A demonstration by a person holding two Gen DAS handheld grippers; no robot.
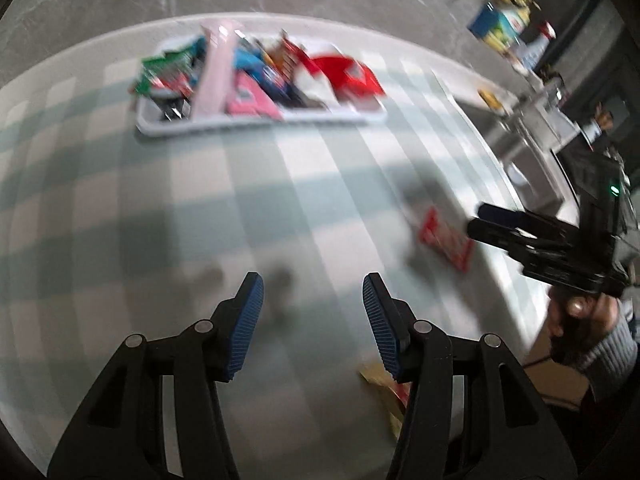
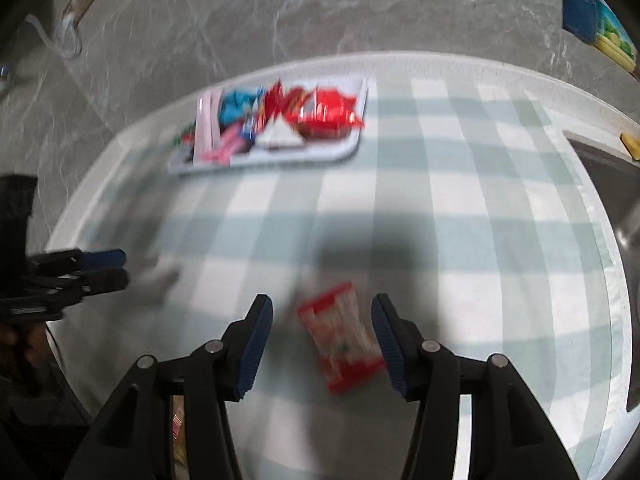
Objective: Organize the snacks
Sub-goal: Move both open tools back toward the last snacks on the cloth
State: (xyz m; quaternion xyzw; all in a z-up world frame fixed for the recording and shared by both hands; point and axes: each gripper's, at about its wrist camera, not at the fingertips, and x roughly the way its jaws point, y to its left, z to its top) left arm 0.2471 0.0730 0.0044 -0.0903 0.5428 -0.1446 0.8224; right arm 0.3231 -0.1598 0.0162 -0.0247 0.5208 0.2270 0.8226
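Observation:
A white tray (image 1: 260,124) heaped with coloured snack packets stands at the far side of the checked table; the right wrist view has the tray (image 2: 344,152) there too. A red and white snack packet (image 2: 344,344) lies on the cloth between the fingers of my right gripper (image 2: 322,312), which is open, its pads apart from the wrapper. From the left wrist view the same packet (image 1: 444,240) lies just beside the right gripper (image 1: 476,218). My left gripper (image 1: 313,292) hangs open over bare cloth with nothing between its pads, and it shows side-on as the left gripper (image 2: 124,268).
A yellowish wrapper (image 1: 384,392) lies near the table's front edge under my left gripper's right finger. A metal sink (image 2: 624,232) with a yellow sponge (image 2: 630,144) borders the table on the right. Colourful boxes (image 1: 500,24) stand on the grey floor beyond. Both views are motion-blurred.

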